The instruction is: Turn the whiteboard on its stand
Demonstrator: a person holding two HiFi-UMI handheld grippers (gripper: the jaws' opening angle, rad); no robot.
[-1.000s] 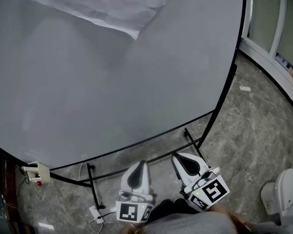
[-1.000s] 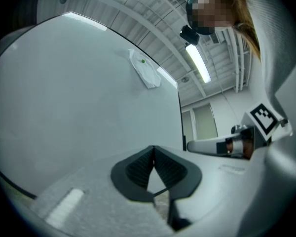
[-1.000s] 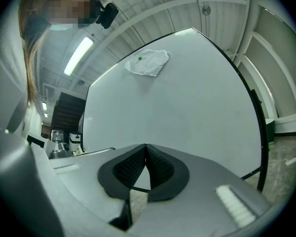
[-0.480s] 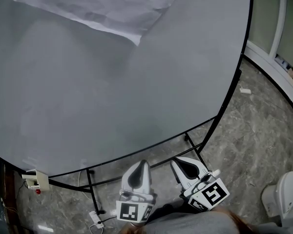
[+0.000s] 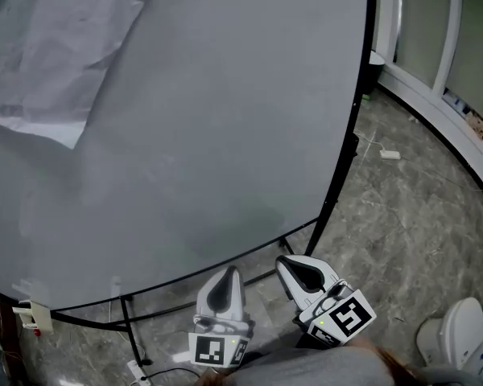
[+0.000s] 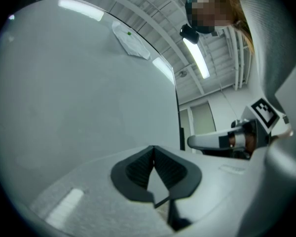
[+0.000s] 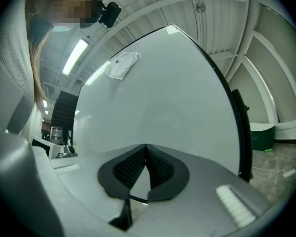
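The whiteboard point(image 5: 209, 135) is a large grey-white panel in a black frame, filling most of the head view on a black wheeled stand point(image 5: 129, 332). A crumpled white sheet point(image 5: 48, 55) is stuck near its top left. Both grippers hang low in front of the board's bottom edge, apart from it. My left gripper point(image 5: 229, 273) is shut with nothing in it; its view faces the whiteboard point(image 6: 79, 78). My right gripper point(image 5: 294, 262) is also shut and empty, pointing at the whiteboard point(image 7: 158, 102) near its black right edge point(image 7: 239, 127).
The floor point(image 5: 410, 232) is grey marble tile. A white power strip point(image 5: 137, 371) with cables lies under the stand. A small white box point(image 5: 390, 154) lies on the floor at right, a white bin point(image 5: 455, 336) stands at bottom right, and a glass partition point(image 5: 435, 47) runs behind.
The view has swung right: the board's right edge and the paper sheet sit further left in the picture. Both grippers stay shut in the same low spot.
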